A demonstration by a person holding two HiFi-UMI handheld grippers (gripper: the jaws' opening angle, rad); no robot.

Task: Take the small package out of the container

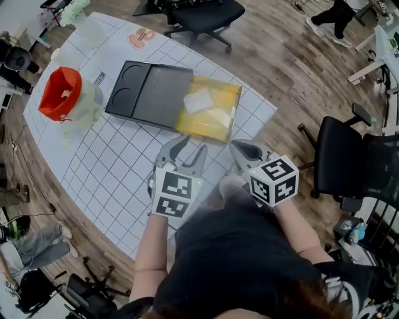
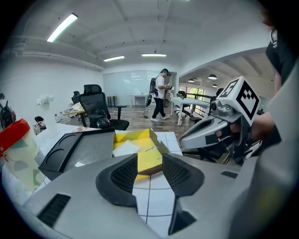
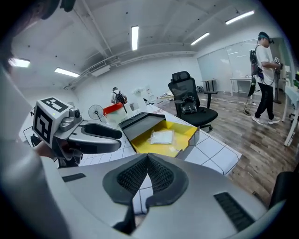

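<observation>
An open yellow container (image 1: pixel 215 118) lies on the gridded white table mat, its black lid (image 1: pixel 149 93) lying against its left side. A small white package (image 1: pixel 198 99) rests inside it, also seen in the left gripper view (image 2: pixel 125 148) and the right gripper view (image 3: pixel 161 137). My left gripper (image 1: pixel 192 147) hovers over the mat just short of the container's near edge, jaws open and empty (image 2: pixel 149 175). My right gripper (image 1: pixel 240 148) sits beside it at the table's near right edge, its pads (image 3: pixel 135 175) pressed together on nothing.
A red-lidded clear jar (image 1: pixel 60 92) stands at the mat's left. Black office chairs stand beyond the table (image 1: pixel 202 15) and to my right (image 1: pixel 349 156). The table edge (image 1: pixel 265 121) runs close past the container. A person (image 2: pixel 161 93) walks far off.
</observation>
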